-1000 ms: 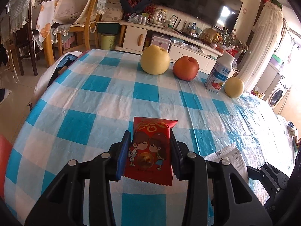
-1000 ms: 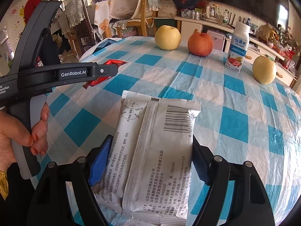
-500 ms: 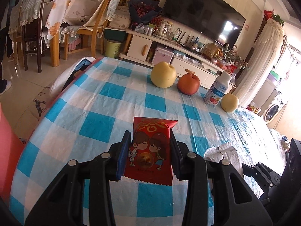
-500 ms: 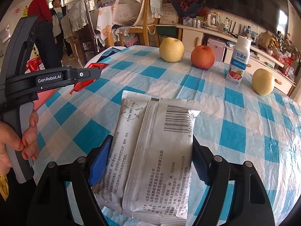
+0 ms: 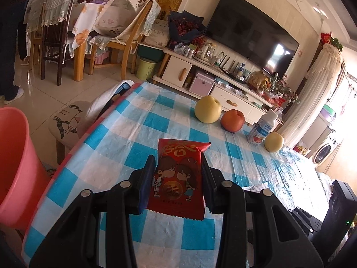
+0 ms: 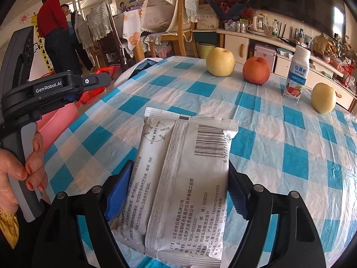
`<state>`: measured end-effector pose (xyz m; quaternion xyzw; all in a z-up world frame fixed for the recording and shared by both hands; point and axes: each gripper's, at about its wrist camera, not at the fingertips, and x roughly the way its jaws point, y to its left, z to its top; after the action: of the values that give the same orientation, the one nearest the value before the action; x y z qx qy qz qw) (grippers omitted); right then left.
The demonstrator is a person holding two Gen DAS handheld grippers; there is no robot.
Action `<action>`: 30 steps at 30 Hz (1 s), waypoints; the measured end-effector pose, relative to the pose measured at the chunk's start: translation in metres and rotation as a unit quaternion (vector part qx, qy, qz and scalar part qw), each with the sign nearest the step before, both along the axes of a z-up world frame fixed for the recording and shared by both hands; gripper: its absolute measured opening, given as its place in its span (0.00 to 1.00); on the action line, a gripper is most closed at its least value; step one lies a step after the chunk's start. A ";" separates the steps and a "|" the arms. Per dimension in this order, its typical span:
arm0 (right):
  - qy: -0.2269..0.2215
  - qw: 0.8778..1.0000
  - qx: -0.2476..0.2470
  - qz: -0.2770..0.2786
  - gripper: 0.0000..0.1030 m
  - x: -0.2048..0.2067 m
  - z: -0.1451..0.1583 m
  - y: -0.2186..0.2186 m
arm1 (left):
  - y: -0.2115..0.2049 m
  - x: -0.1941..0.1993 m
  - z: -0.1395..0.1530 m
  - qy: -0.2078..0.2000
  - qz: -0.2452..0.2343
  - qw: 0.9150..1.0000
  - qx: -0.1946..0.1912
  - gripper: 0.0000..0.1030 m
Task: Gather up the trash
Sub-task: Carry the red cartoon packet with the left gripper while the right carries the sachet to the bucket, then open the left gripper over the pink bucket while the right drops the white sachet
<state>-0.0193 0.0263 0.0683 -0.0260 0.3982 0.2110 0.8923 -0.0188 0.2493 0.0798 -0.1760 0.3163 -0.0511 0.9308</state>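
Observation:
My left gripper (image 5: pixel 177 182) is shut on a red snack packet (image 5: pixel 178 176) with two cartoon figures, held above the left edge of the checked table (image 5: pixel 125 138). A pink bucket (image 5: pixel 15 169) stands on the floor just left of the table. My right gripper (image 6: pixel 178 189) is shut on a silver-white wrapper (image 6: pixel 180 178) with a barcode, held over the table. In the right wrist view the left gripper's body (image 6: pixel 53 87) shows at the left, in a hand (image 6: pixel 24 174), with the red packet (image 6: pixel 93 91) past the table edge over the pink bucket (image 6: pixel 58 122).
On the table's far side stand a yellow pear (image 6: pixel 220 61), a red apple (image 6: pixel 256 69), a yoghurt bottle (image 6: pixel 296 76) and a second pear (image 6: pixel 323 98). A stool with a cat cushion (image 5: pixel 69 120) stands by the table. Two people (image 6: pixel 55 29) stand near chairs at the back left.
The left gripper has moved left and up with the red packet, from over the table to its left edge; the pink bucket has come into view. The right gripper rose a little with its wrapper.

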 end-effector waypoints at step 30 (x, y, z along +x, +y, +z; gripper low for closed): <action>-0.011 0.980 0.073 0.184 0.76 0.013 0.072 0.255 | 0.234 -0.104 0.011 -0.048 0.386 0.913 -0.118 0.40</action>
<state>-0.0061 0.2813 0.1405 -0.0354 0.3602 0.3997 0.8422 -0.1226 0.4829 0.0912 -0.3906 0.1701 0.2672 0.8643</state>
